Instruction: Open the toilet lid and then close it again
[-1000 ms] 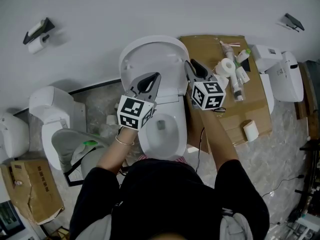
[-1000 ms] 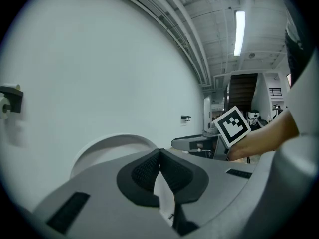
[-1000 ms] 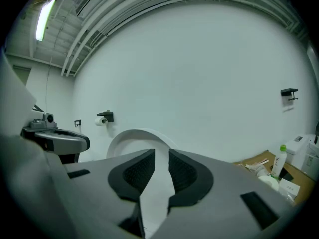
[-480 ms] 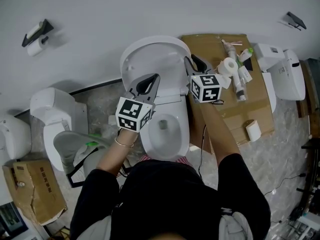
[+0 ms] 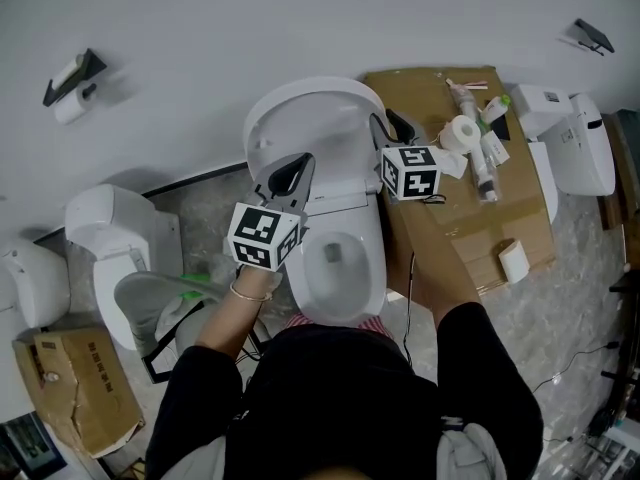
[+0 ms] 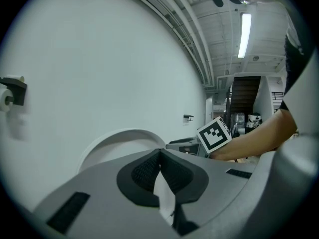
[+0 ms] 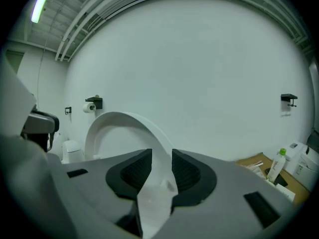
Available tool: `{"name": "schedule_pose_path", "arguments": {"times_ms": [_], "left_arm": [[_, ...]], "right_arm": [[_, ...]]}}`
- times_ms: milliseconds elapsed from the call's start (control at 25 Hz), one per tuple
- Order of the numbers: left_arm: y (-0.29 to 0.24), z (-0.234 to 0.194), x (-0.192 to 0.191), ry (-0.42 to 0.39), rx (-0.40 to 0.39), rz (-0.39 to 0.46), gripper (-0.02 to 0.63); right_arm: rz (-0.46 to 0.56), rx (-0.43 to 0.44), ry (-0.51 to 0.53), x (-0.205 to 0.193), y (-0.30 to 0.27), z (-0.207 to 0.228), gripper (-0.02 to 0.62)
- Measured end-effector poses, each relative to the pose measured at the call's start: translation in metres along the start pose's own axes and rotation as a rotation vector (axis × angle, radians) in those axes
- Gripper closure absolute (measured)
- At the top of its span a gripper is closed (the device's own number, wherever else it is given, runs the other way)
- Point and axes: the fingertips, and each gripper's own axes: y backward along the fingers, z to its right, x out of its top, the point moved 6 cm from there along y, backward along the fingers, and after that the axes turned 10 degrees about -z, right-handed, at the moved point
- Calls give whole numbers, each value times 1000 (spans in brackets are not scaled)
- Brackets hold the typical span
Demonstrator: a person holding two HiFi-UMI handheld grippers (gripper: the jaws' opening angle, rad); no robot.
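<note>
— Looking straight down, what sits nearest you?

— My two forearms, reaching over the open toilet bowl [image 5: 335, 263]. My left gripper [image 5: 298, 164] hangs over the back of the bowl, in front of the lid, with its pads pressed together at the tips. A white sliver shows below where they meet, and I can't tell what it is.

— And the right one?

— My right gripper [image 5: 384, 128] is clamped on the right edge of the toilet lid [image 5: 310, 118]. In its own view the white rim runs between the two pads [image 7: 135, 171] and touches both.

— Where is the lid itself?

— Raised, standing nearly upright against the white wall behind the bowl. Just right of the toilet is a cardboard box [image 5: 450, 238] with bottles and paper rolls on top. Farther off, a toilet-roll holder [image 5: 72, 76] hangs on the wall, well to the left.
</note>
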Motion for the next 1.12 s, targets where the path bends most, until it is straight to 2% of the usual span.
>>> {"name": "schedule_pose_path", "arguments": {"times_ms": [240, 760, 960, 1120], "left_arm": [[1, -5, -6, 8, -7, -18, 603], [8, -19, -10, 38, 3, -17, 601], [9, -24, -11, 47, 8, -13, 601], [7, -22, -11, 65, -3, -5, 601]], "right_arm": [[-34, -27, -29, -1, -13, 5, 482], [-80, -68, 16, 0, -32, 14, 482], [-48, -34, -60, 0, -30, 15, 485], [-65, -23, -45, 0, -30, 16, 497]]}}
